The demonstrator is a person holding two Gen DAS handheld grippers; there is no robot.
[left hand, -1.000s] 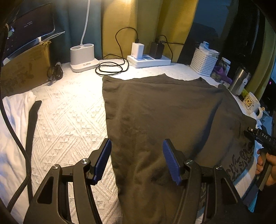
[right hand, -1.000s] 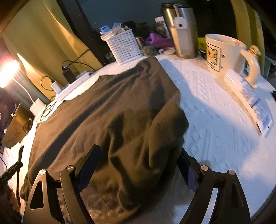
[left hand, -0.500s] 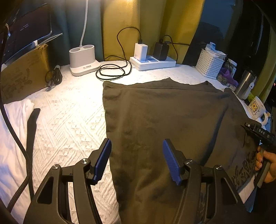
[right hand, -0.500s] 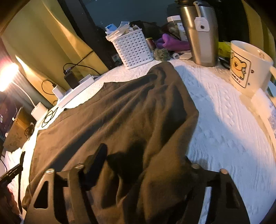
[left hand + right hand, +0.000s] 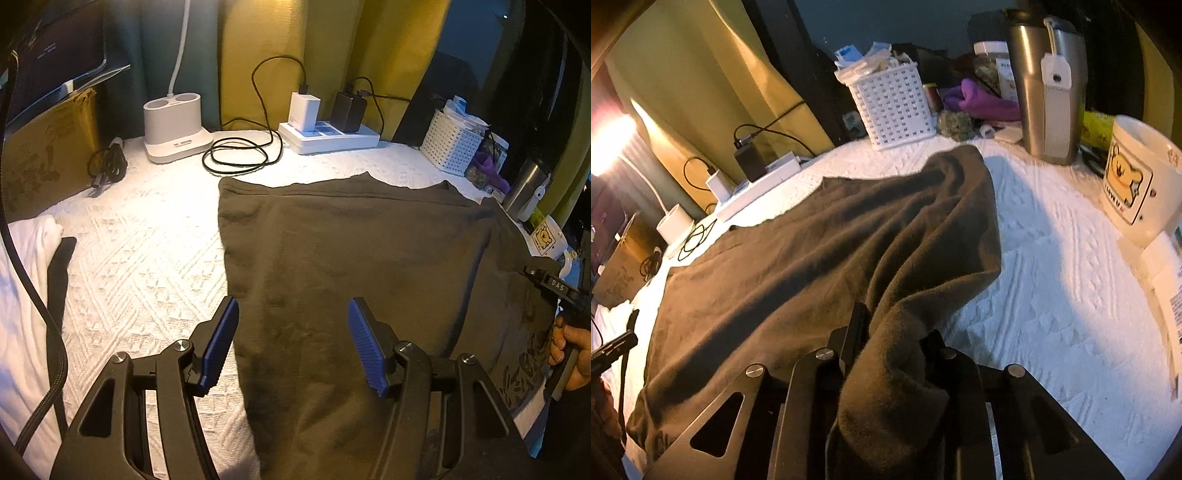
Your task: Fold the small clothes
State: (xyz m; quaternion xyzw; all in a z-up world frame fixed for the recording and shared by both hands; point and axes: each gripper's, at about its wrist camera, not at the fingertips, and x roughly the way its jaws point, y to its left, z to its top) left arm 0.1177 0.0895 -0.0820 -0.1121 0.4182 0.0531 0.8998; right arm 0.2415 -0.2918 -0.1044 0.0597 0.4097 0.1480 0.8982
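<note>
With the dark shirt (image 5: 354,251) spread across the white bedspread (image 5: 147,236), the right gripper (image 5: 894,332) is closing on its bunched near right edge, so let it pinch firmly before lifting, while the left gripper (image 5: 291,332) hangs released over the near left edge.

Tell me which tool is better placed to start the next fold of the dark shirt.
Right. The right tool is closing with a bunched edge of the dark shirt already between its fingers, ready to lift. The left tool stands open over the shirt's left edge, gripping nothing.
</note>
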